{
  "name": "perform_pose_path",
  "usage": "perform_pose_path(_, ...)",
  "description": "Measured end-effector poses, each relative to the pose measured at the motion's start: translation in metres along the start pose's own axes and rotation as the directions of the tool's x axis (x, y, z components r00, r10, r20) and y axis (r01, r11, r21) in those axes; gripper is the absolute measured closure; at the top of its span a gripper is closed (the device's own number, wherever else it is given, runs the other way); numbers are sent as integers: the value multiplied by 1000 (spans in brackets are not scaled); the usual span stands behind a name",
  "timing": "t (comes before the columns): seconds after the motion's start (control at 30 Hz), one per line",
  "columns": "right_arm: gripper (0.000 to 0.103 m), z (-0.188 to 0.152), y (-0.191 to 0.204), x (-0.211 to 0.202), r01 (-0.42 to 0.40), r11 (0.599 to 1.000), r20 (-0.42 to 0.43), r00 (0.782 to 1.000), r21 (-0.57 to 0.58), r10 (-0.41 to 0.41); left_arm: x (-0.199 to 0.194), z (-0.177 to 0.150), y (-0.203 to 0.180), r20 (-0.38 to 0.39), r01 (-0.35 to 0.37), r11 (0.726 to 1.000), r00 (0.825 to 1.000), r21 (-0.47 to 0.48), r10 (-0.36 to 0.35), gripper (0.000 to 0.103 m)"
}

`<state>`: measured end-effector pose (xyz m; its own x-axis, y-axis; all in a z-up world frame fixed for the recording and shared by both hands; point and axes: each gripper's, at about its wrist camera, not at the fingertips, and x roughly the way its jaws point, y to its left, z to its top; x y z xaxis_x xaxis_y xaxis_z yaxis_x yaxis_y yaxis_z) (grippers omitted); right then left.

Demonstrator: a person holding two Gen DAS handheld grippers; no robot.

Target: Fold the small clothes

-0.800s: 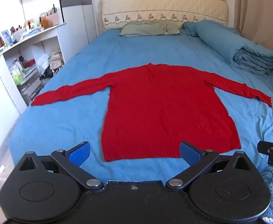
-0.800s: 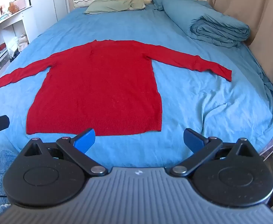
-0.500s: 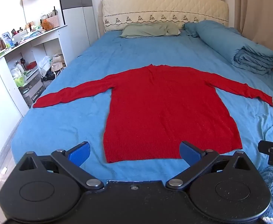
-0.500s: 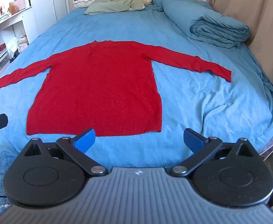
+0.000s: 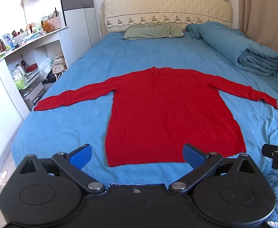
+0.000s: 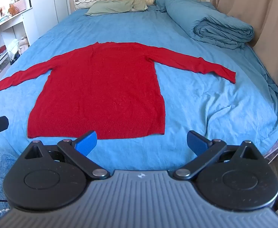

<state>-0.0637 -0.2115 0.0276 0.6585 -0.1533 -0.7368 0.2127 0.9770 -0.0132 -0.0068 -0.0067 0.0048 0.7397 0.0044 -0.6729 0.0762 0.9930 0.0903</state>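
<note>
left wrist view: red sweater (image 5: 169,114) flat on bed (image 5: 66,129), unfolded. soft, light knit; grip at cuffs. left claw (image 5: 137,154), right claw (image 6: 141,141) wide open, empty.

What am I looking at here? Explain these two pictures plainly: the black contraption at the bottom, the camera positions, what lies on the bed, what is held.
There is no robot. A person holds a hand-held gripper in each hand, each carrying a wide-angle camera that looks out along its two blue-tipped fingers. One picture comes from the left hand-held gripper, the other from the right hand-held gripper. Both are open and hold nothing. On the bed a red sweater lies flat and unfolded, sleeves spread wide. Near the headboard lie a green pillow and a rolled blue duvet.
</note>
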Motion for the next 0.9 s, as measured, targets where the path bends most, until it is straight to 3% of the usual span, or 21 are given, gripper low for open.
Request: perform_pose_path(0.9,0,-1,0,0,-1,1000,0,1000,4,1,-2,0,3,12,-5,1000,1000,-4,5,0)
